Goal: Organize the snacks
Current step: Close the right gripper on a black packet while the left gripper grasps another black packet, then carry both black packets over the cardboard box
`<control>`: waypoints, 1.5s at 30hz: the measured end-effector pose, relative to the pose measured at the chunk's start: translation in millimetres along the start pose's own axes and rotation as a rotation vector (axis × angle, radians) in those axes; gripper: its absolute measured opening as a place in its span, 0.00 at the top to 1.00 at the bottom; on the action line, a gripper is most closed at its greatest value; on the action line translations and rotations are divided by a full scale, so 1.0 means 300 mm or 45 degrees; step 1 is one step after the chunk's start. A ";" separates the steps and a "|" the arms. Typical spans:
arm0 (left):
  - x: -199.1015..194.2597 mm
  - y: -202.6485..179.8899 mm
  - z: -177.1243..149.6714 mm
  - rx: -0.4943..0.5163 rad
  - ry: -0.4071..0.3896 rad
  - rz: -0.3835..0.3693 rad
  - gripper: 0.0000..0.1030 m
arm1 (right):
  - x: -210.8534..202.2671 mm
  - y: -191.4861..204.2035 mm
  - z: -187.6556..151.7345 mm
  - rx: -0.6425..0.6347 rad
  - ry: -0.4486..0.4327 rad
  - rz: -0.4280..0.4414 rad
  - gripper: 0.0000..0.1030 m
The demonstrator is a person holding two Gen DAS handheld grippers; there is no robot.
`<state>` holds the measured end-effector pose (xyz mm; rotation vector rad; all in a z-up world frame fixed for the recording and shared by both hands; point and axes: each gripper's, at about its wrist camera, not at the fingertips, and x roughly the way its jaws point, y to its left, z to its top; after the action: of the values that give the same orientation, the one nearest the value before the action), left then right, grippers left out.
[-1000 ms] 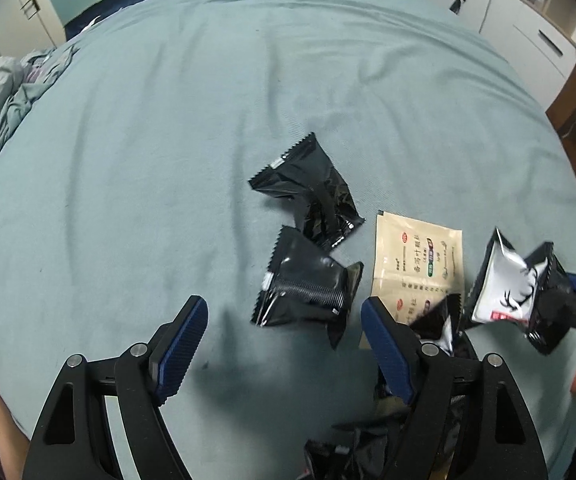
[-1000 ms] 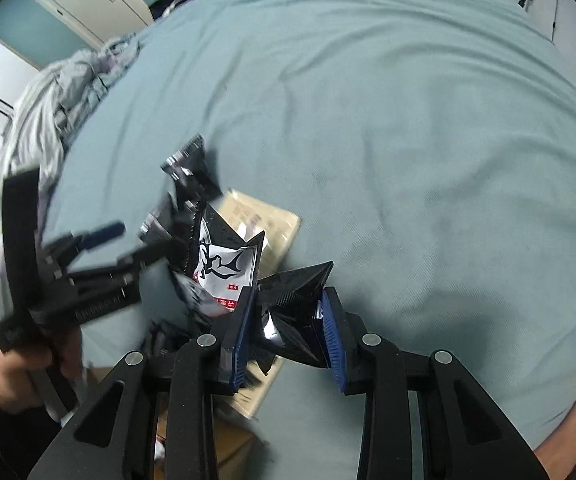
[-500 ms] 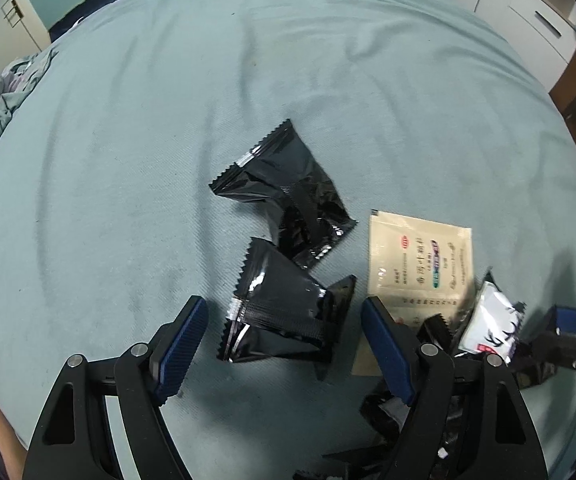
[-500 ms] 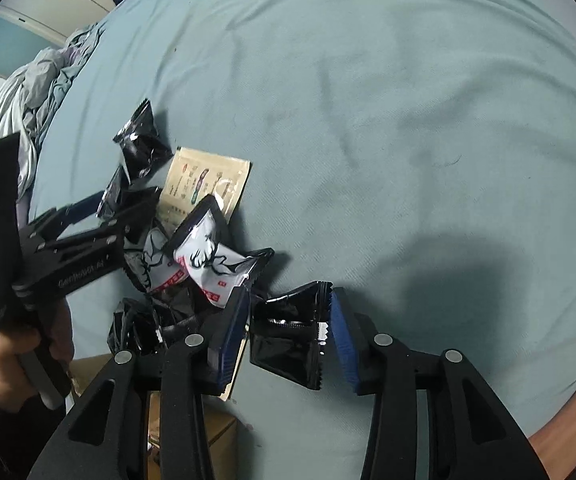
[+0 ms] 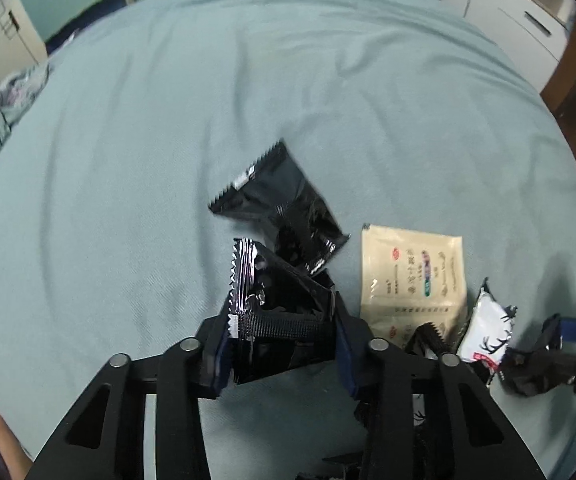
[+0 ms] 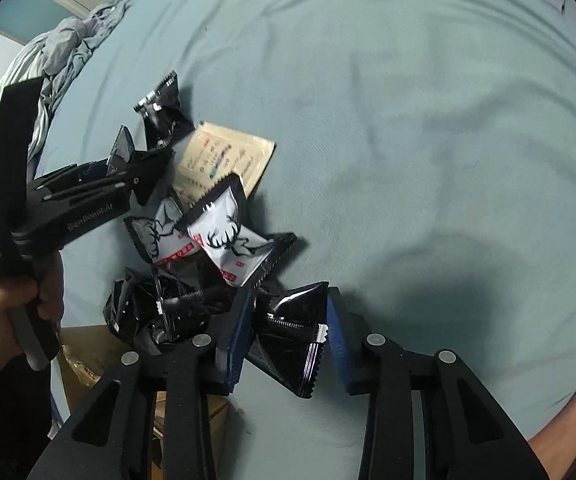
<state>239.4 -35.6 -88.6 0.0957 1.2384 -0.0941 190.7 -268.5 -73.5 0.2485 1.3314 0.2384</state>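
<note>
snacks lie scattered on a teal bedspread (image 5: 167, 140), and the big change is on the left: the left gripper (image 5: 279, 344), whose jaws stood wide around a black packet (image 5: 275, 308) a second ago, has just been closing and now clamps that packet between its blue pads, one end standing up crumpled. a second black packet (image 5: 277, 204) sits just beyond it, a beige sachet (image 5: 412, 272) to the right. the right gripper (image 6: 288, 336) has its jaws pinched on another black wrapper (image 6: 292, 332), beside the white deer-print packets (image 6: 223, 236) and above a cardboard box (image 6: 87, 356) at the bed's edge. with both hands loaded, carrying each packet off to its place looks like the next step.
</note>
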 end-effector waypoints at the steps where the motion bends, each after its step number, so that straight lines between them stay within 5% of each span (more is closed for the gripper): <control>1: -0.012 0.001 0.002 -0.005 -0.013 -0.005 0.67 | -0.002 0.009 -0.005 -0.002 -0.011 0.001 0.68; 9: -0.133 0.040 -0.017 -0.033 -0.064 -0.037 0.68 | -0.079 -0.017 -0.061 0.018 -0.053 -0.030 0.68; 25: -0.390 -0.045 -0.242 0.222 -0.065 -0.118 0.67 | -0.197 0.055 -0.144 -0.078 -0.072 -0.173 0.68; 45: -0.499 0.000 -0.450 0.327 -0.035 -0.127 0.66 | -0.312 0.260 -0.232 -0.228 -0.069 -0.213 0.68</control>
<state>64.4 -16.0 9.4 0.2546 1.1993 -0.3402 100.0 -220.5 22.2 -0.0075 1.2610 0.2062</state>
